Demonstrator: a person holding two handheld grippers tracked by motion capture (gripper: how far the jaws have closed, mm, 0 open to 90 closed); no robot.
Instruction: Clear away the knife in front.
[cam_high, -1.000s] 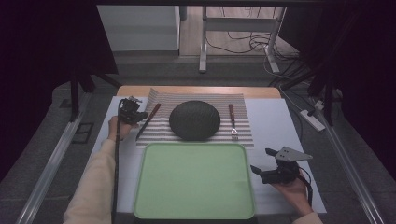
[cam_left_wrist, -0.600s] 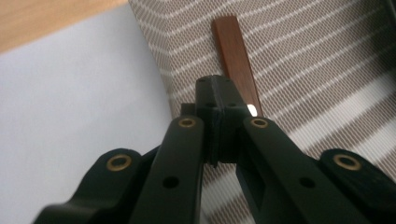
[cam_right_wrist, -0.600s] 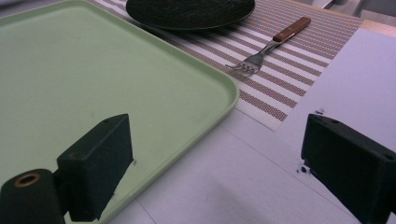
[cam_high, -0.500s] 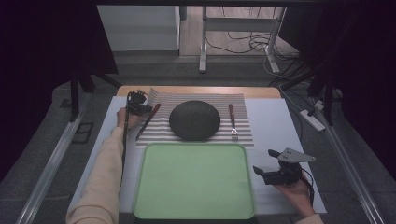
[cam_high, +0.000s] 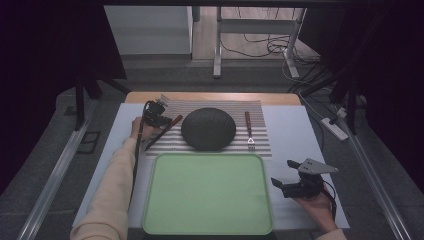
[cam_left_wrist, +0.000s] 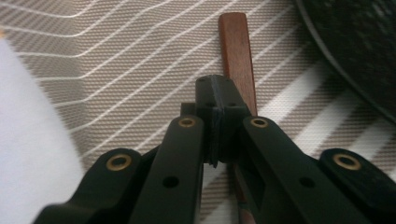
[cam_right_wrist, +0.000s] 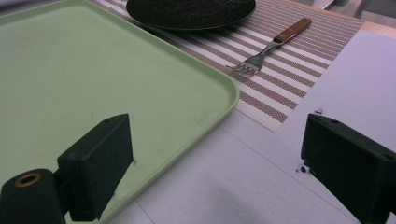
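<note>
Green tray (cam_right_wrist: 93, 79), dark plate (cam_right_wrist: 191, 11), fork (cam_right_wrist: 273, 46) on striped placemat (cam_right_wrist: 299, 70), wide-apart jaws

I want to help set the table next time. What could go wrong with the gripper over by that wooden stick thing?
Two things, perhaps. The left hand-held gripper is shut, with its tips above the wooden-handled knife, so it must open before it can grab; pushing down shut could shove the knife across the striped placemat. The dark plate also lies close beside the knife, so a wide swing might bump it.
</note>
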